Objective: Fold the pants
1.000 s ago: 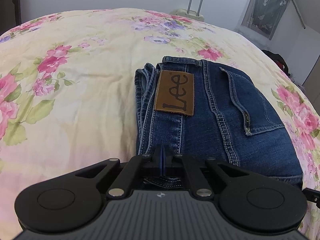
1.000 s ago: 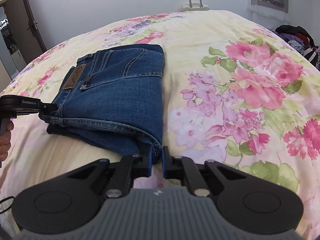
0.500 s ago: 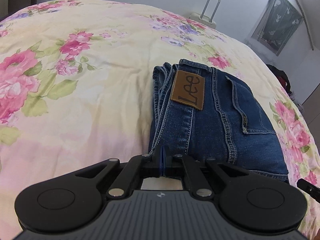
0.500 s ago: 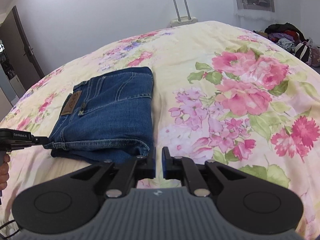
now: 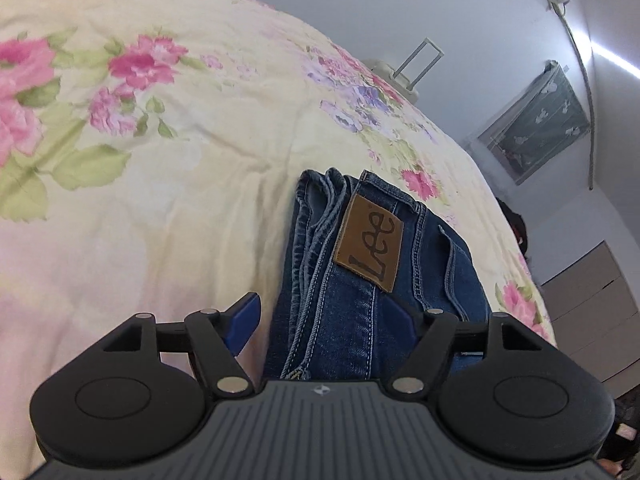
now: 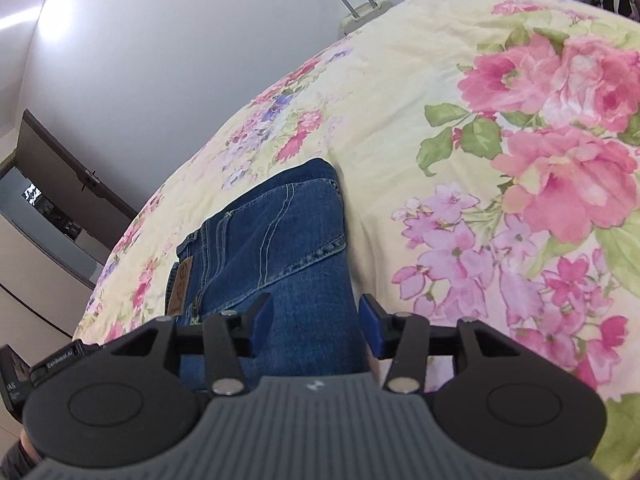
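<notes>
Floral bed (image 5: 160,208) carries folded jeans (image 5: 360,280). Left gripper (image 5: 320,316) and right gripper (image 6: 312,320) both spread wide, straddling denim edges. Best lifted straight off so the stack stays square.

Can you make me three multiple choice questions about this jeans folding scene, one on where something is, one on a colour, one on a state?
1. Where do the folded jeans lie?
A. On the floral bedspread
B. On a wooden chair
C. Inside the suitcase

2. What colour is the Lee patch?
A. White
B. Brown
C. Red

3. How do the left gripper and right gripper stand?
A. Both shut
B. Only the left open
C. Both open

Answers: 1 A, the denim rests on the flowered cover. 2 B, the waistband label is brown. 3 C, each wrist view shows jaws spread apart with denim between them.
</notes>
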`<move>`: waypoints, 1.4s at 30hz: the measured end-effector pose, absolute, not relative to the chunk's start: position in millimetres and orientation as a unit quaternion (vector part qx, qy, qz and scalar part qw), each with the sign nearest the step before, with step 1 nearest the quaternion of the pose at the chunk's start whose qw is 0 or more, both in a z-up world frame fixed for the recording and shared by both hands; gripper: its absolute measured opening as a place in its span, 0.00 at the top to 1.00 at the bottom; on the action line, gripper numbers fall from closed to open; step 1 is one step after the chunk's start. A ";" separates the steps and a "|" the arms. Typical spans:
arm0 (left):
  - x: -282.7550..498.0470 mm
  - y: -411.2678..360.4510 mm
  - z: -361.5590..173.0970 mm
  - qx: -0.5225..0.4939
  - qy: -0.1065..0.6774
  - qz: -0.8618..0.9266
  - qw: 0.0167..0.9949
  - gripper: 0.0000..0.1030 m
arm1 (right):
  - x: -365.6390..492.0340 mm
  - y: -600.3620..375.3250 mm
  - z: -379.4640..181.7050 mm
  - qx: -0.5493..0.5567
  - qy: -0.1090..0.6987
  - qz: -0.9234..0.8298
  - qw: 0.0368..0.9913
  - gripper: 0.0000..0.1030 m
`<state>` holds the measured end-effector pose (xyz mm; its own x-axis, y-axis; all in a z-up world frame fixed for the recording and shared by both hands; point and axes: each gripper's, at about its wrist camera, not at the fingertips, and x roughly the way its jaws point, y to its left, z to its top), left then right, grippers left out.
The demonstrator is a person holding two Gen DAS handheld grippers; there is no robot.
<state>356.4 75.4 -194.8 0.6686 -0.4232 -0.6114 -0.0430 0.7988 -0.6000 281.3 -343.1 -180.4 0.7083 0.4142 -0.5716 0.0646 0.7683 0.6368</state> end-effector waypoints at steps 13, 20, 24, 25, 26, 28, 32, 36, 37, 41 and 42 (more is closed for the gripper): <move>403.0 91.3 -254.1 -0.386 0.401 -0.175 0.812 0.36 | 366.7 -362.6 -247.3 0.452 0.399 0.191 0.775 0.59; 405.0 76.6 -239.4 -0.355 0.404 -0.164 0.827 0.61 | 379.1 -360.1 -254.0 0.462 0.390 0.216 0.767 0.73; 398.7 63.9 -220.9 -0.309 0.402 -0.147 0.849 0.71 | 375.8 -357.6 -244.1 0.440 0.385 0.218 0.782 0.79; 396.7 62.0 -216.7 -0.300 0.402 -0.145 0.853 0.73 | 374.3 -357.6 -242.2 0.436 0.384 0.217 0.784 0.80; 395.1 60.4 -212.9 -0.295 0.404 -0.143 0.854 0.74 | 373.9 -356.6 -238.8 0.430 0.384 0.217 0.788 0.81; 391.0 58.5 -202.6 -0.285 0.405 -0.141 0.857 0.76 | 371.8 -353.7 -228.5 0.415 0.385 0.215 0.796 0.82; 375.9 55.9 -181.8 -0.259 0.406 -0.141 0.865 0.77 | 366.0 -344.9 -200.1 0.395 0.378 0.223 0.807 0.84; 357.7 70.1 -164.4 -0.266 0.399 -0.142 0.866 0.77 | 355.0 -333.3 -171.2 0.372 0.386 0.227 0.813 0.84; 353.8 73.8 -158.6 -0.264 0.396 -0.142 0.868 0.77 | 350.8 -329.1 -165.7 0.370 0.387 0.229 0.813 0.84; 335.3 100.5 -136.8 -0.266 0.386 -0.144 0.872 0.77 | 332.7 -311.4 -144.9 0.370 0.381 0.241 0.812 0.84; 330.5 111.4 -130.9 -0.271 0.383 -0.143 0.871 0.77 | 329.4 -305.1 -139.7 0.369 0.380 0.244 0.812 0.84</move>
<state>330.5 111.4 -130.9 0.6656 -0.4568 -0.5901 0.0412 0.8121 -0.5821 329.4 -305.1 -139.7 0.5912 0.6778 -0.4371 -0.1159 0.6077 0.7856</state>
